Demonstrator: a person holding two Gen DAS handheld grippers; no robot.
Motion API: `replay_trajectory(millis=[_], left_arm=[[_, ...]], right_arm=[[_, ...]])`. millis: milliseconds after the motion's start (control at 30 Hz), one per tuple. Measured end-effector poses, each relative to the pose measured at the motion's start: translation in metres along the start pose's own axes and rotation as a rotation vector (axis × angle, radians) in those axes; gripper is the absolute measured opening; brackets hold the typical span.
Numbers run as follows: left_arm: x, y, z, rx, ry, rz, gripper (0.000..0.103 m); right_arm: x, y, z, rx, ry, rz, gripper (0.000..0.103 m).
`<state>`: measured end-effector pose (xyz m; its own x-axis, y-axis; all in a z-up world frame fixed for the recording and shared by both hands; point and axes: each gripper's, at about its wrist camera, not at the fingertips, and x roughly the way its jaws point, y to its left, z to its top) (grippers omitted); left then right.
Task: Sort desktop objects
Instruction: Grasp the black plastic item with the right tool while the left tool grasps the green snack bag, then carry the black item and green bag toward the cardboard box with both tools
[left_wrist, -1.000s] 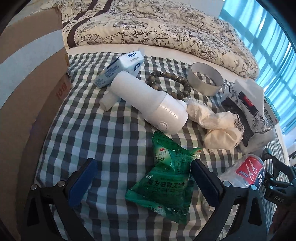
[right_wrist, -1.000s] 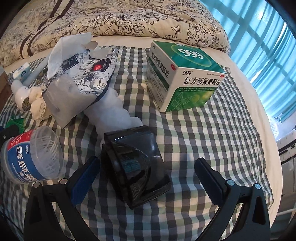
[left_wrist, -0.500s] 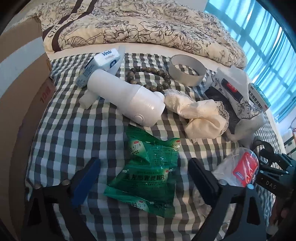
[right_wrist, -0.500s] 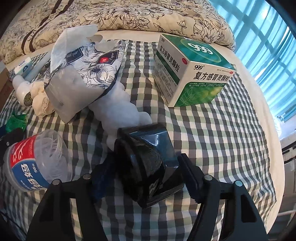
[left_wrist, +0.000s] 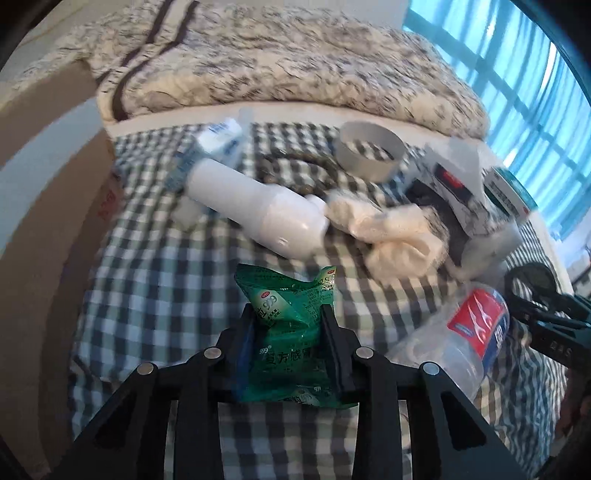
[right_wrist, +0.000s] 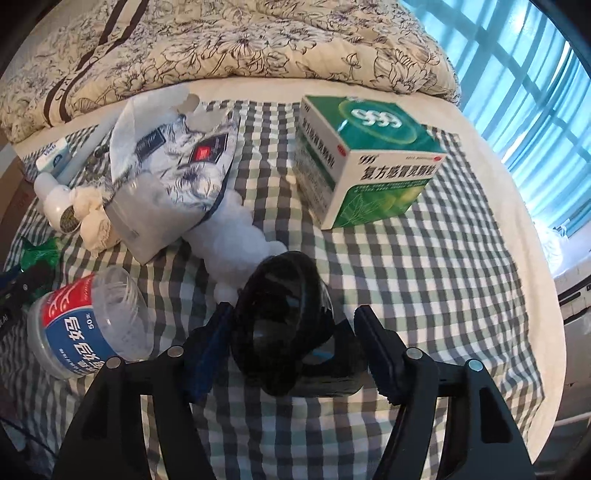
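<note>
Left wrist — claw (left_wrist: 290, 325) pinching crinkled foil sachet (left_wrist: 288, 339)

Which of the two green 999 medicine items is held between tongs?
The soft green sachet pack, pinched by the left tongs. The other, the rigid green-and-white 999 box, stands free on the checked cloth.

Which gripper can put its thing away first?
Probably the left gripper: its fingers are shut on the green packet. The right gripper has a gap beside the black object, so its hold looks less sure.
</note>
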<state>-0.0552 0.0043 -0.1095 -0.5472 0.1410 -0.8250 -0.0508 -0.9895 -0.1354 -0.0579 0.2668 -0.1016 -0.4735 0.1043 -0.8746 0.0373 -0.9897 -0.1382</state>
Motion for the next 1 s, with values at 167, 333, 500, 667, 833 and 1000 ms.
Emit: replay_trajectory(millis=[167,333,500,667,833,1000], left_arm=[[-0.007,0.009,0.0,-0.033,-0.023,0.022,0.033],[-0.014,0.004,-0.001,-0.004,-0.038,0.017,0.033],[-0.02,0.002,-0.002,0.002,-0.054,0.018,0.033],[-0.031,0.003,-0.003,0.001,-0.085,0.016,0.033],[-0.044,-0.001,-0.004,0.007,-0.115,0.019,0.033],[-0.059,-0.011,-0.006,0.039,-0.155,0.024,0.033]], right_arm=[[-0.008,-0.003,-0.003,0.007,-0.009,0.011,0.064],[-0.011,-0.002,-0.005,0.013,-0.003,0.02,0.056],[-0.017,-0.004,-0.006,0.021,-0.011,0.029,0.054],[-0.03,-0.008,-0.005,0.031,-0.032,0.045,0.054],[-0.043,-0.012,-0.004,0.038,-0.058,0.063,0.054],[-0.053,-0.014,-0.005,0.059,-0.052,0.117,0.054]])
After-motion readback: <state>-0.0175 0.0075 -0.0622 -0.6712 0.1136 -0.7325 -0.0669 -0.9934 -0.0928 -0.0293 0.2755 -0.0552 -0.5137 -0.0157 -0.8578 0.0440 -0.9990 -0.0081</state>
